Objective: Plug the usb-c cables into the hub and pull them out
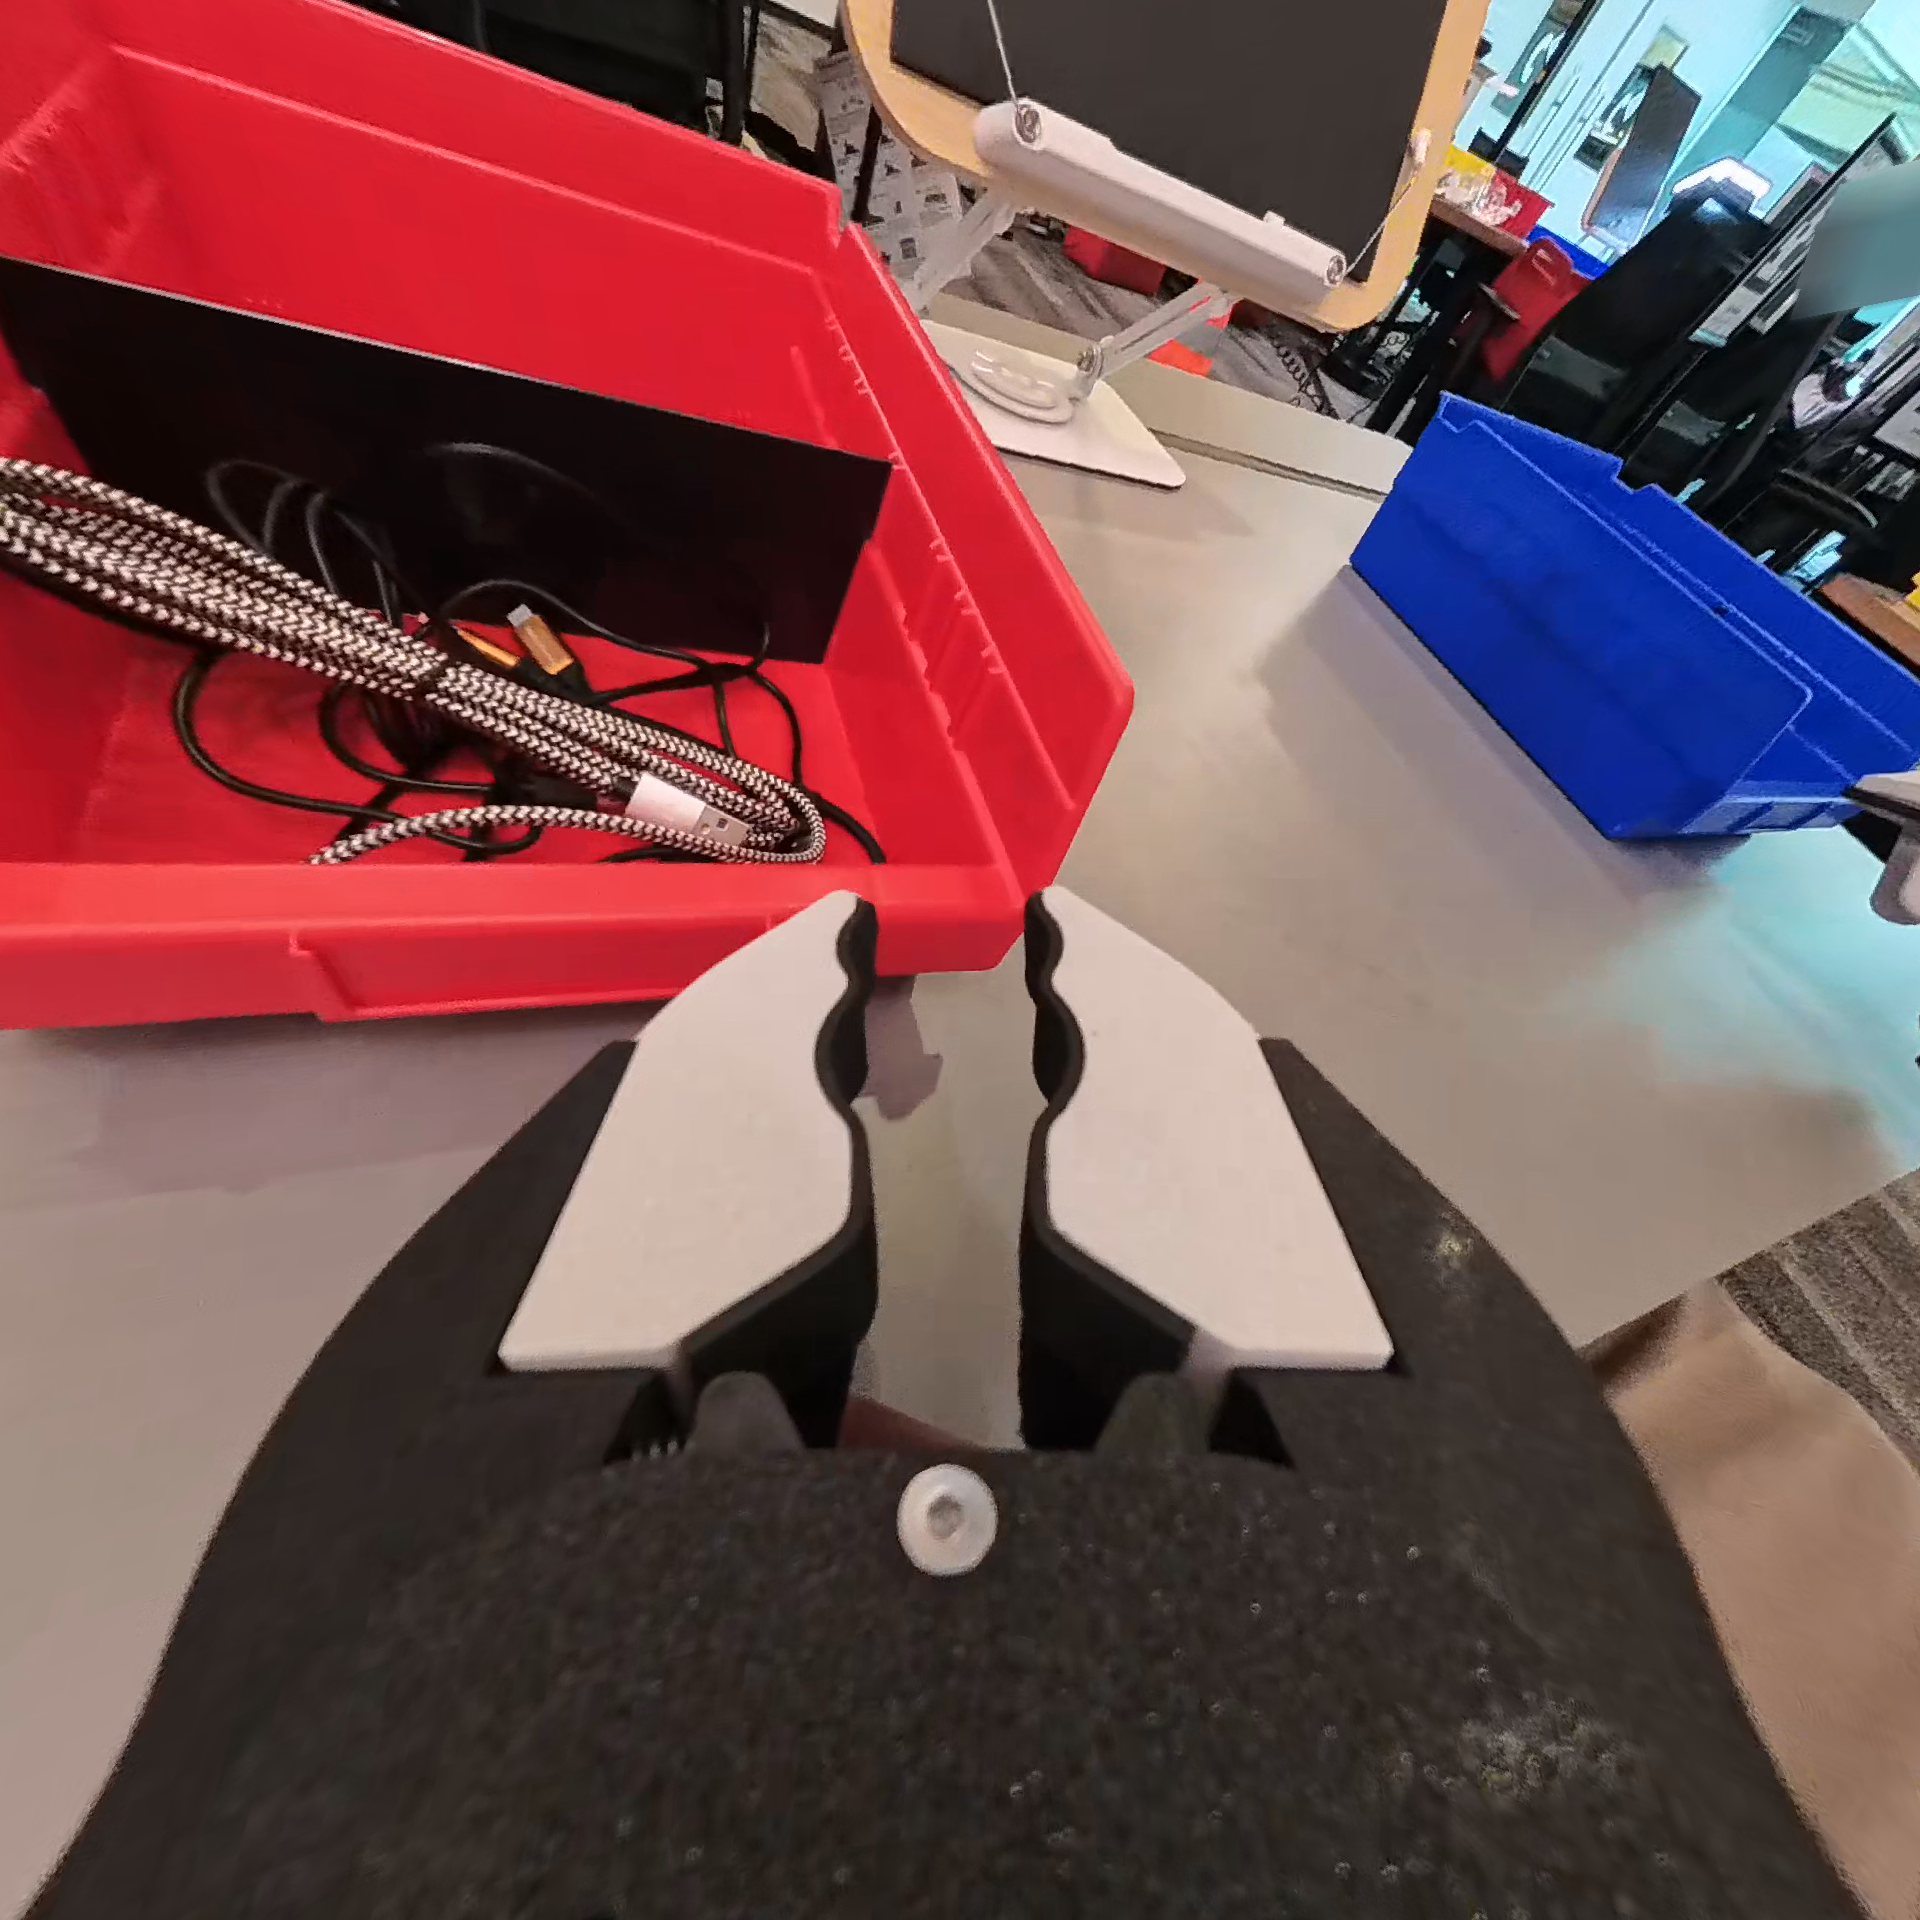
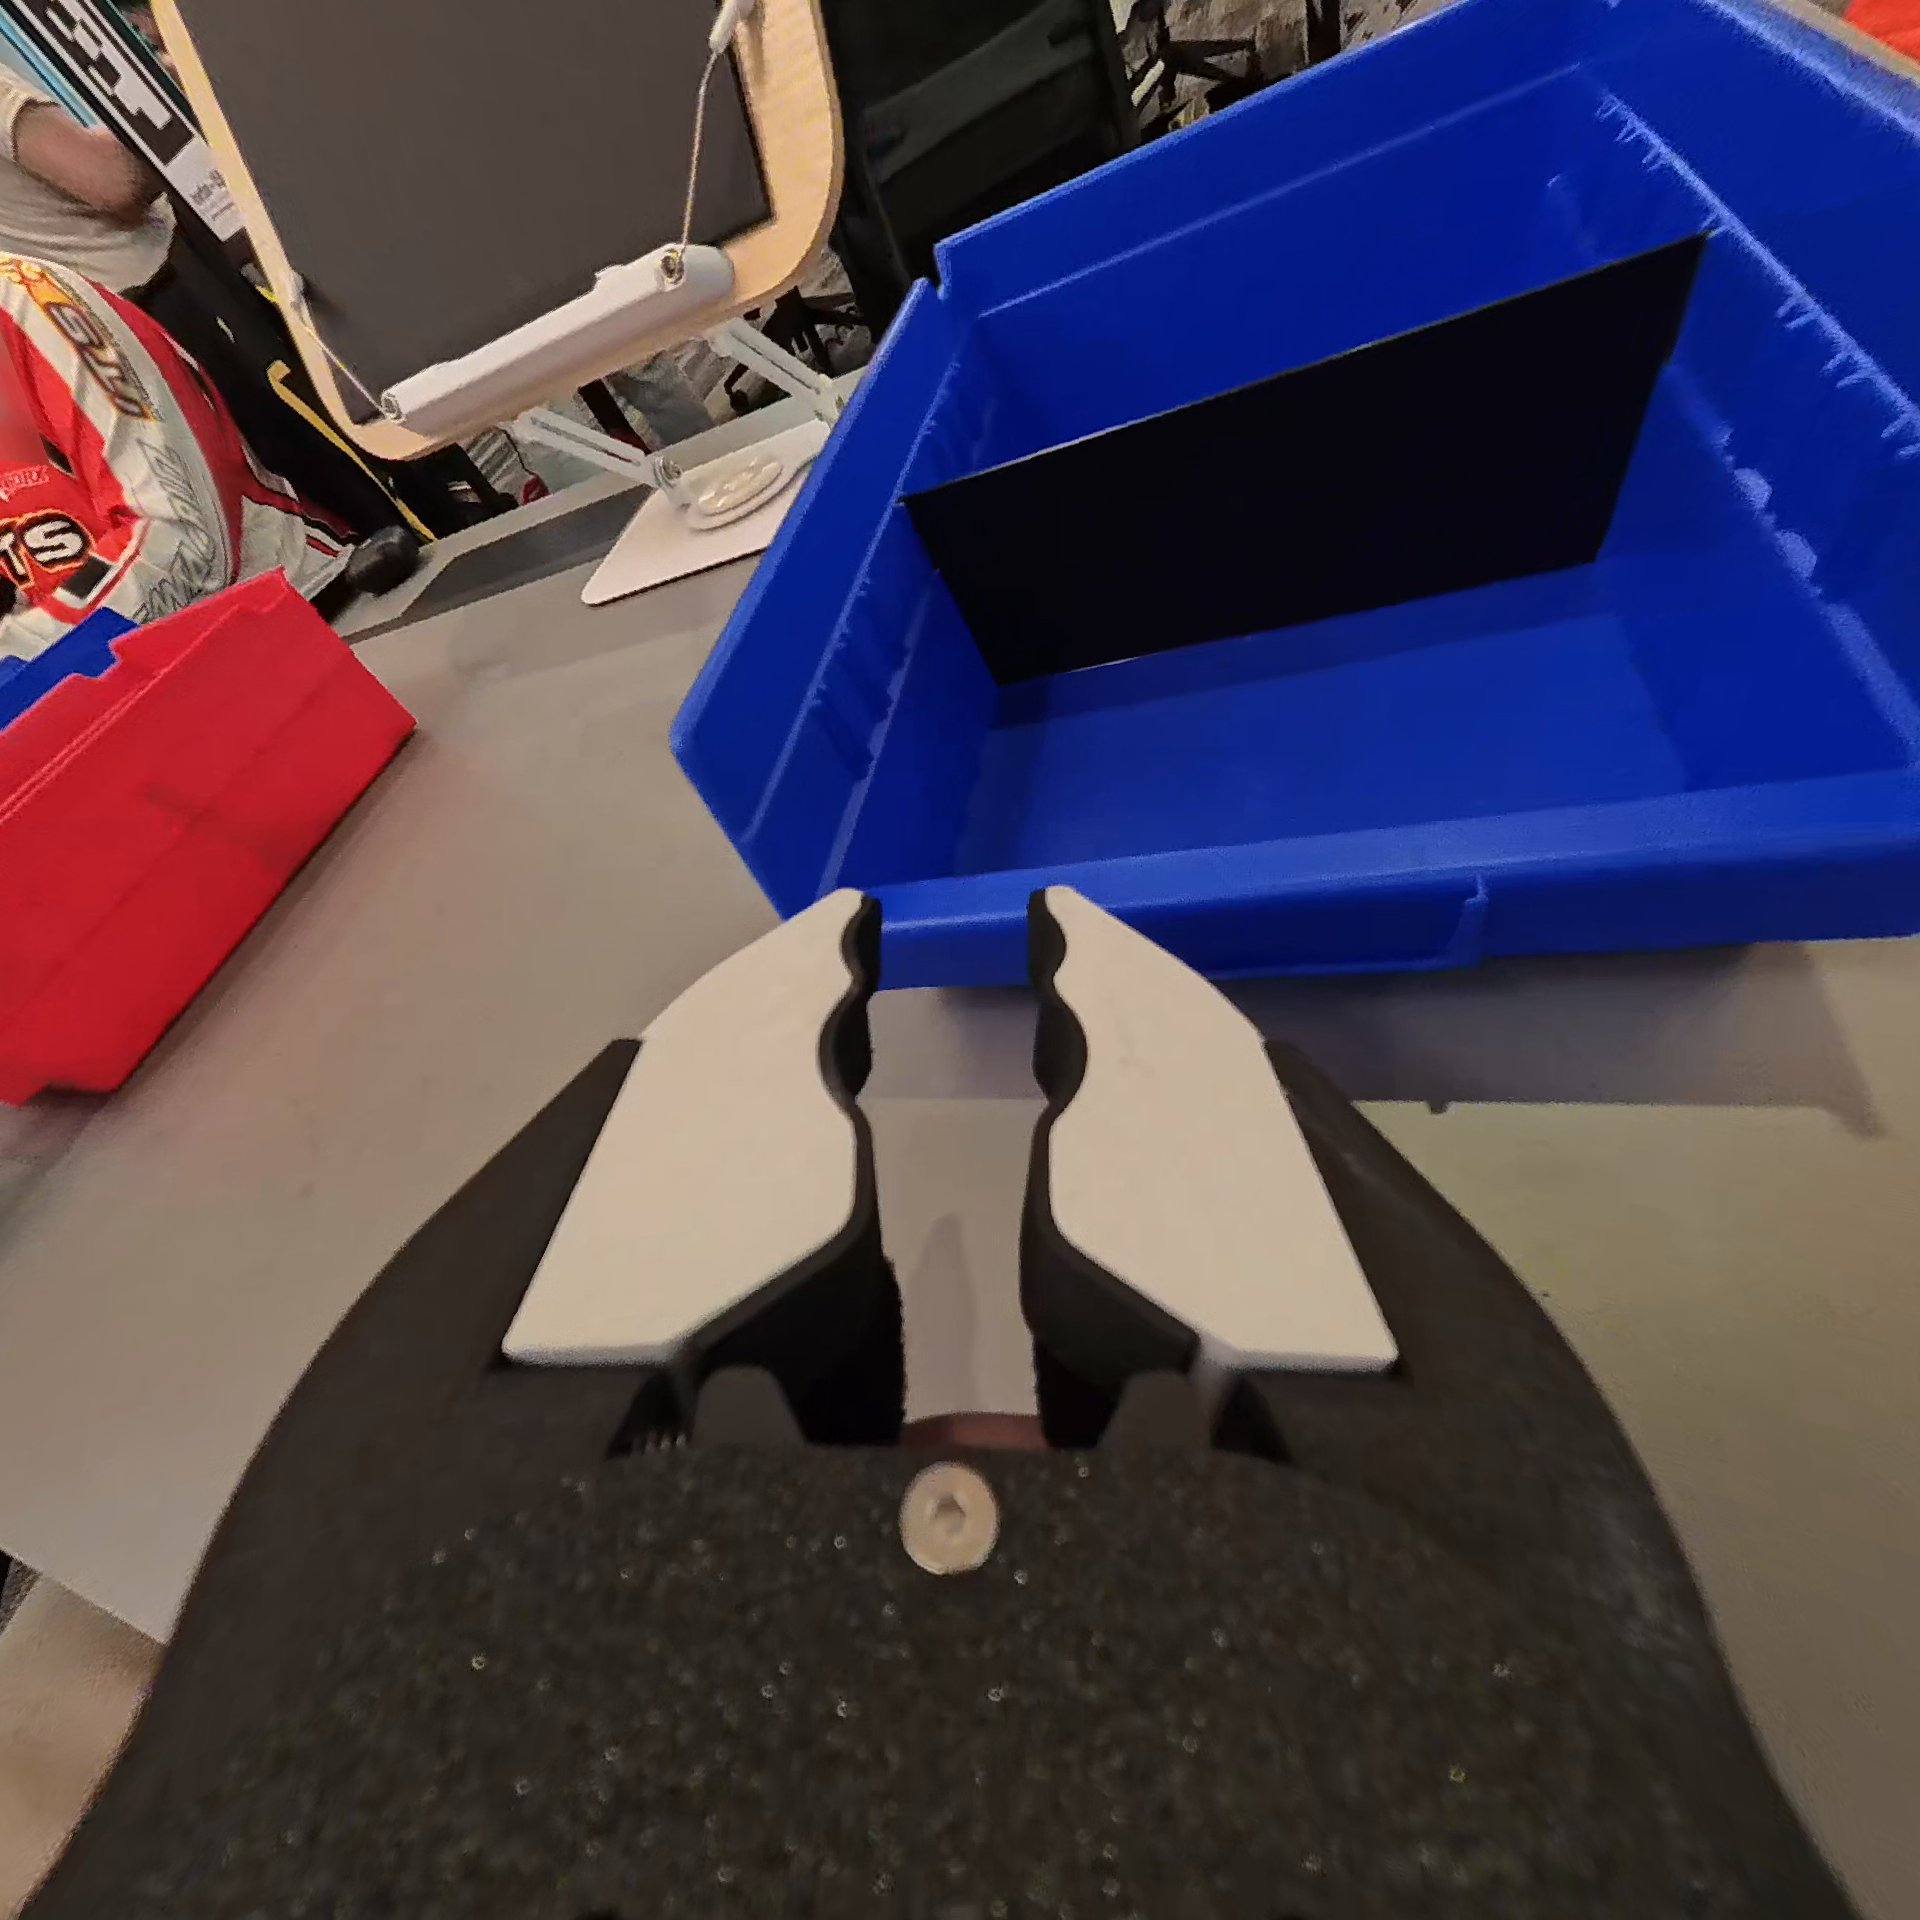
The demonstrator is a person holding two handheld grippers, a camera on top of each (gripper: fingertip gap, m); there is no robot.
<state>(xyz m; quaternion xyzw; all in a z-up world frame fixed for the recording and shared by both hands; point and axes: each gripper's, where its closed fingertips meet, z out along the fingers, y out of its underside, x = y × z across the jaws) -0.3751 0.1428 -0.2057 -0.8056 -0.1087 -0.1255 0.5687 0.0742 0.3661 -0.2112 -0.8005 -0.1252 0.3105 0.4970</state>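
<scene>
Two tools wait over the bench.
The left tool (image 1: 948,925) is open and empty near the red bin (image 1: 935,582) of cables (image 1: 520,717); the right tool (image 2: 953,925) is open, empty, near the blue bin (image 2: 1195,914).

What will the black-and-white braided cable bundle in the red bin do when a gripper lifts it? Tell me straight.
The braided cable bundle will probably sag and uncoil, since it lies in loose loops. It may drag the thin black cable along, because the two lie tangled together in the red bin. The woven sheath looks textured, so slipping seems unlikely.
</scene>
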